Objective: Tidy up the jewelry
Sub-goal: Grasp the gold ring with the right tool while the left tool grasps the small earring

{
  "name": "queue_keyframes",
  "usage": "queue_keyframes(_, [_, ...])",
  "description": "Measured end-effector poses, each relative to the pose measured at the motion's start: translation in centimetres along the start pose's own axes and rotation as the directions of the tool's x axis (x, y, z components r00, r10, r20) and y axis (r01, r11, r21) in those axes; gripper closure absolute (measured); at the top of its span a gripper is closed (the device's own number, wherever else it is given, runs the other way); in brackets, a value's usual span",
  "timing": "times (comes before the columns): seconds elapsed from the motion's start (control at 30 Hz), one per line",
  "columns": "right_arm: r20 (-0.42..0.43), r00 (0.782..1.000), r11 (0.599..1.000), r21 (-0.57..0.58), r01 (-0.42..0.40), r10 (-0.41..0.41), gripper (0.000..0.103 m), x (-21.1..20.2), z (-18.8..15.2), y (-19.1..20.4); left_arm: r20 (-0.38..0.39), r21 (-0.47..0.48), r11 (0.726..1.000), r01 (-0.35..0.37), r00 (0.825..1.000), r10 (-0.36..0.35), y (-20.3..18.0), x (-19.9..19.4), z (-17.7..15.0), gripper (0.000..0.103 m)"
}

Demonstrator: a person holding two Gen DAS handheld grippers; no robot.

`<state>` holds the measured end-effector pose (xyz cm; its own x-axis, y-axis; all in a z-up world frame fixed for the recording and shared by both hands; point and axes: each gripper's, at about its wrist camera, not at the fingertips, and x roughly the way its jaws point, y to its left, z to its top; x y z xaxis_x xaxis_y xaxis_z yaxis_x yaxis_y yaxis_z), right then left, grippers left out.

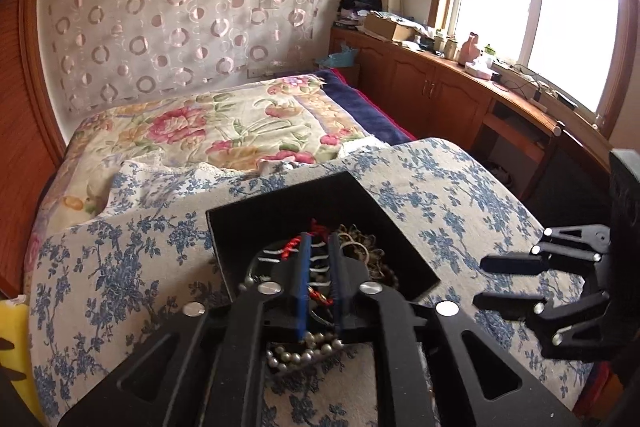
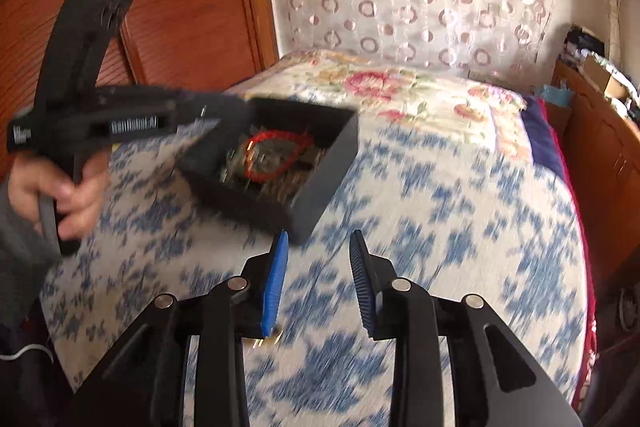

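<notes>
A black open box (image 1: 260,227) stands on the blue-flowered cloth (image 1: 440,195) and holds a tangle of jewelry. My left gripper (image 1: 320,237) reaches down into it, its blue pads a narrow gap apart. A red cord bracelet (image 1: 320,297) shows through that gap, and the pads do not visibly press on it. A pearl necklace (image 1: 304,349) lies under the fingers at the box's near edge. In the right wrist view the box (image 2: 332,163) is blurred, with the red bracelet (image 2: 280,157) lying inside. My right gripper (image 2: 318,235) hovers open over the cloth, just short of the box corner, with nothing between its pads.
A small gold-coloured item (image 2: 268,337) lies on the cloth under the right gripper's left finger. A person's hand (image 2: 68,195) holds the left gripper's handle. A bed with a floral blanket (image 1: 224,131) lies behind. A cluttered wooden cabinet (image 1: 440,83) runs under the window.
</notes>
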<state>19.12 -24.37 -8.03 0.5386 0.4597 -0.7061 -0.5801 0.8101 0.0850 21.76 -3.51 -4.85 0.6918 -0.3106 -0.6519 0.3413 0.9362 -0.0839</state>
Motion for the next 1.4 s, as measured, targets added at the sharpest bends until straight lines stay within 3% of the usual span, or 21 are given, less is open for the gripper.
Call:
queue_keyframes(0.07, [-0.015,1.0,1.0,-0.005,-0.004,0.004,0.069,0.2,-0.8,0.6,0.006,0.01,1.0,0.003,1.0,-0.003,-0.5,-0.5,-0.5,0.083])
queue_keyframes(0.53, [-0.137,0.991,0.998,-0.068,-0.019,0.01,0.068,1.9,-4.3,3.9,-0.053,0.059,0.998,0.02,0.998,-0.017,-3.0,-2.8,-5.6,0.078])
queue_keyframes(0.63, [-0.134,0.991,0.996,-0.089,0.006,-0.018,0.07,2.1,-4.4,4.3,-0.081,0.062,0.998,0.024,0.997,-0.019,-3.3,-2.3,-6.5,0.078])
queue_keyframes(0.67, [-0.132,0.991,0.995,-0.096,0.016,-0.029,0.081,2.2,-4.4,4.3,-0.086,0.062,0.998,0.023,0.996,-0.017,-3.3,-2.2,-6.7,0.078])
queue_keyframes(0.83, [-0.13,0.991,0.993,-0.113,0.03,-0.045,0.09,1.9,-4.2,3.6,-0.114,0.069,0.996,0.047,0.993,-0.039,-4.3,-1.7,-7.5,0.072])
queue_keyframes(1.4, [-0.074,0.995,0.997,-0.055,0.059,-0.063,0.09,0.3,-3.2,1.0,-0.202,0.129,0.981,0.142,0.973,-0.114,-8.2,0.5,-9.5,0.071])
